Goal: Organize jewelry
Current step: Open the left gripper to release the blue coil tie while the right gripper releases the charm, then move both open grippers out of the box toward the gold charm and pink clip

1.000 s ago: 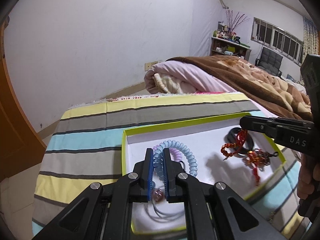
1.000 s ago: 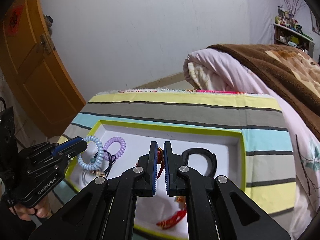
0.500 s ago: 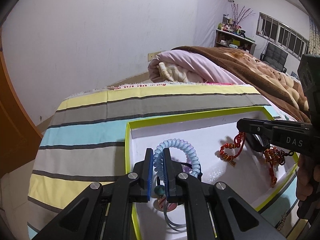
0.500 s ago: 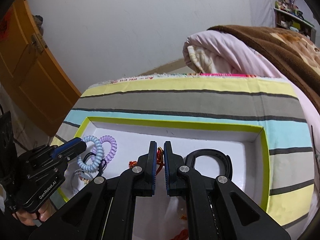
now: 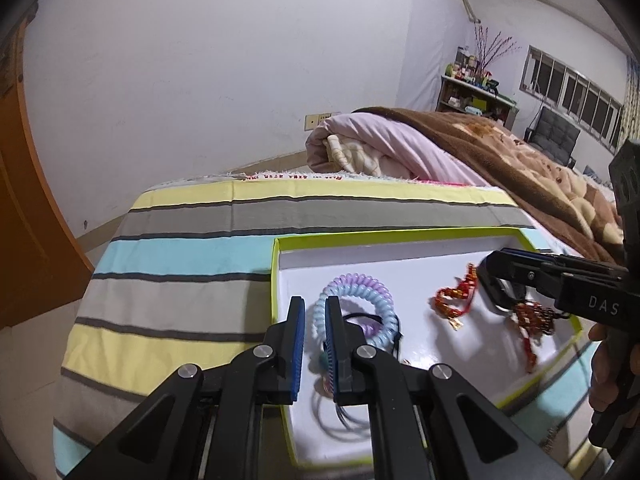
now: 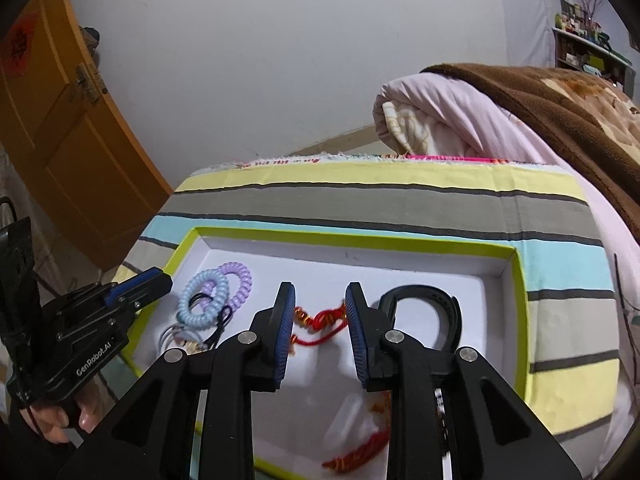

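Note:
A white tray with a lime-green rim [image 5: 280, 264] [image 6: 360, 240] lies on the striped bedspread. In it lie a blue coil band [image 5: 384, 312] [image 6: 202, 300], a purple coil band [image 5: 360, 282] [image 6: 240, 280], a red beaded cord [image 5: 452, 304] [image 6: 320, 318], a black wristband [image 6: 424, 300] and a red tassel charm [image 5: 532, 320] [image 6: 352, 452]. My left gripper [image 5: 315, 316] [image 6: 154, 280] stands slightly open over the blue band at the tray's left side. My right gripper [image 6: 320, 308] [image 5: 492, 264] is open above the red cord, which lies loose on the tray floor.
Thin grey hair ties and a black elastic [image 6: 216, 324] lie by the coil bands. A rolled pink quilt [image 5: 380, 148] and a brown blanket [image 5: 520, 160] lie behind the tray. An orange door [image 6: 60, 140] stands at the left.
Both grippers have opened. The blue coil band has dropped from my left gripper onto the purple one. The red cord has dropped from my right gripper onto the tray.

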The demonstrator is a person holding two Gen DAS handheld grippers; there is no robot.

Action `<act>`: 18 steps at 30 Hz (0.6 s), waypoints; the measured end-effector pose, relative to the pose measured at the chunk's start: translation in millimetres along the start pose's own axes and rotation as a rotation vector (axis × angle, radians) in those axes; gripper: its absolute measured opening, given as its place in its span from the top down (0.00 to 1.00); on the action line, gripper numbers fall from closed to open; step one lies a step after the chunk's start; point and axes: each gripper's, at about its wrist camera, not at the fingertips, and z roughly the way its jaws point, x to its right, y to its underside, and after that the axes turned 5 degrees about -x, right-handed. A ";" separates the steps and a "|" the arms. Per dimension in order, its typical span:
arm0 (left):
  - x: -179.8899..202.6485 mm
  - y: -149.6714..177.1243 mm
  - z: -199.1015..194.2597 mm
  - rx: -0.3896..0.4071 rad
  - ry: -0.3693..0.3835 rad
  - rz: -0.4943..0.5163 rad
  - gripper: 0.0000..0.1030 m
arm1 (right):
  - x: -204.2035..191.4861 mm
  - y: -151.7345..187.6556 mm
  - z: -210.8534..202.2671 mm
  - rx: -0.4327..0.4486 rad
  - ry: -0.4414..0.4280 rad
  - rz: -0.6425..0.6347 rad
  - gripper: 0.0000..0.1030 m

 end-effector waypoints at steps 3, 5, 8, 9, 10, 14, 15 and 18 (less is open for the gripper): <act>3.5 7.9 -17.6 0.024 0.008 0.010 0.91 | -5.1 11.0 -18.4 0.027 0.004 -0.012 0.74; 6.1 14.1 -31.4 0.043 0.017 0.012 0.91 | -9.2 20.7 -32.8 0.046 0.013 -0.023 0.74; 12.9 26.5 -52.8 0.073 0.019 0.019 0.91 | -14.6 35.6 -53.4 0.073 0.023 -0.035 0.74; 15.3 31.3 -59.3 0.080 0.024 0.021 0.91 | -16.4 39.8 -58.7 0.080 0.027 -0.038 0.74; 17.9 36.2 -65.5 0.085 0.025 0.022 0.91 | -18.3 45.3 -65.0 0.087 0.029 -0.042 0.74; 29.0 60.7 -87.3 0.107 0.004 0.029 0.91 | -26.0 72.0 -89.5 0.111 0.042 -0.054 0.74; 31.5 65.4 -90.5 0.105 0.013 0.028 0.91 | -27.5 77.2 -93.6 0.115 0.046 -0.056 0.74; 36.3 83.4 -102.7 0.104 0.034 0.014 0.91 | -33.1 98.6 -107.2 0.123 0.054 -0.059 0.74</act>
